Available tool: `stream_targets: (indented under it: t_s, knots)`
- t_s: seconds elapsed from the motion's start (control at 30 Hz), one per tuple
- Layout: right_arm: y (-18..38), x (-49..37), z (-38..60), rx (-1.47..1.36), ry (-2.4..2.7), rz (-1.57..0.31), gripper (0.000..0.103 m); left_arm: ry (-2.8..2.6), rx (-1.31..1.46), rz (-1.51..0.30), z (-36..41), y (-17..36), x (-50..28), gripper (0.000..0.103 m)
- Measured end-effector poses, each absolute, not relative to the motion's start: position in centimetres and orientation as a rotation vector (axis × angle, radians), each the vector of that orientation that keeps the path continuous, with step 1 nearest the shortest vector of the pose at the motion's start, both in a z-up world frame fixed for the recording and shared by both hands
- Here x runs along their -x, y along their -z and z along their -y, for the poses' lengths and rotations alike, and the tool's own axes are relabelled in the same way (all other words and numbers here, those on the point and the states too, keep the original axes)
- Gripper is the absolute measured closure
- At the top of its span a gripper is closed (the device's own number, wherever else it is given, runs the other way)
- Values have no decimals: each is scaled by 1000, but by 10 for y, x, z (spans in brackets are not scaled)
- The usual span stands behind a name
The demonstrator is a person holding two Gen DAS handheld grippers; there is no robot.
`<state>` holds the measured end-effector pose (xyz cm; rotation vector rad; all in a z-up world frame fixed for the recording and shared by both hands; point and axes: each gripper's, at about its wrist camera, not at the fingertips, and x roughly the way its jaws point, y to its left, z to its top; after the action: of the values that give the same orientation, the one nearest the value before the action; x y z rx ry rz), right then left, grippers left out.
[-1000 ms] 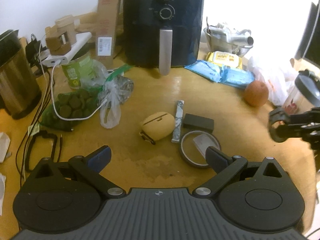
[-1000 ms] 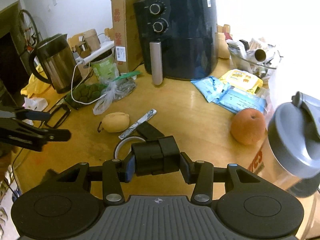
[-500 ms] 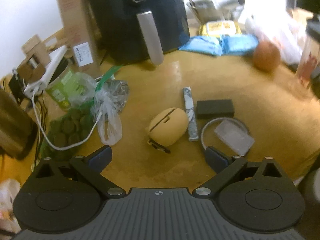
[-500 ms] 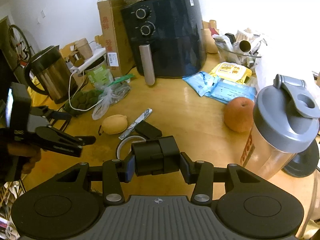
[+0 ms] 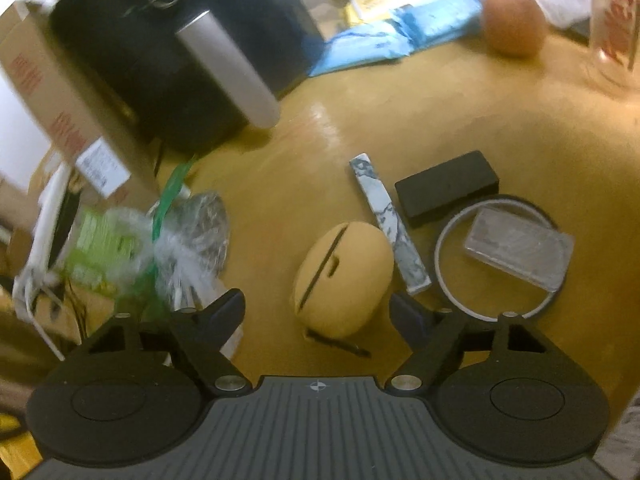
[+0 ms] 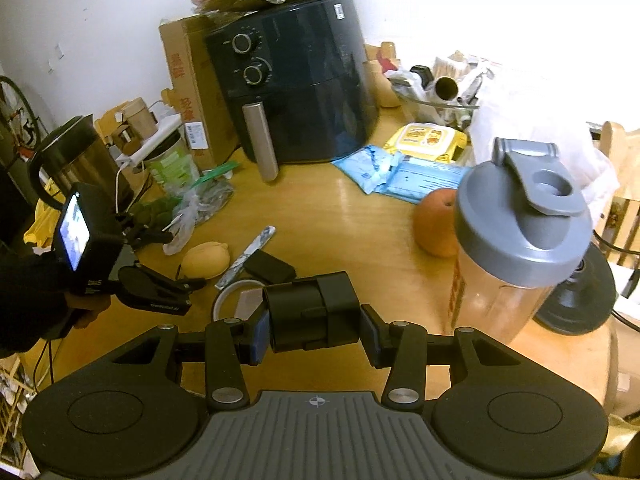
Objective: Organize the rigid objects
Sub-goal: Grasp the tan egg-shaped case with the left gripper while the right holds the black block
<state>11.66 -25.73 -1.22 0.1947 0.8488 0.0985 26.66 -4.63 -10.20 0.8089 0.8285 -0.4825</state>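
A yellow rounded case (image 5: 344, 276) lies on the wooden table (image 5: 280, 184), between the fingers of my left gripper (image 5: 316, 308). The jaws are closing, with a gap still showing on each side of the case. Right of the case lie a marbled strip (image 5: 388, 224), a flat black box (image 5: 446, 186) and a tape ring (image 5: 448, 280) with a clear plastic case (image 5: 520, 248) on it. My right gripper (image 6: 316, 336) is shut on a black block (image 6: 312, 312), held above the table. In the right wrist view the left gripper (image 6: 186, 258) reaches the yellow case (image 6: 210, 258).
A black air fryer (image 6: 296, 80) and a cardboard box (image 6: 184, 80) stand at the back. A shaker bottle (image 6: 516, 248) and an orange (image 6: 434, 224) are on the right. Plastic bags (image 5: 188, 236), a kettle (image 6: 68, 156) and cables crowd the left.
The left gripper has dropped toward the yellow case and rolled, and its jaws have narrowed around it. The right gripper still holds the black block and has drifted slightly.
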Motion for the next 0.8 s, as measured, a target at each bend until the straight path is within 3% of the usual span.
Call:
stream_targets:
  t_s: [0.1,0.2,0.37,0.47,0.8]
  knots:
    - [11,-115,260,-195,-86,-845,54,533,-849,-823,50,108,-272,25]
    - [10,-114,262,-201,-77,-843,54,587,-871,-823,54,112,-276,35]
    - [10,-112,266,-206,-67,-841,54,647,-794,-869,50,112,-292,40]
    - [10,-110,266,-206,-69,-841,54,686,-701,-931,43,112,-303,49]
    - [10,-108,263,-199,-86,-848,54,642,-628,-978,40,110,-307,50]
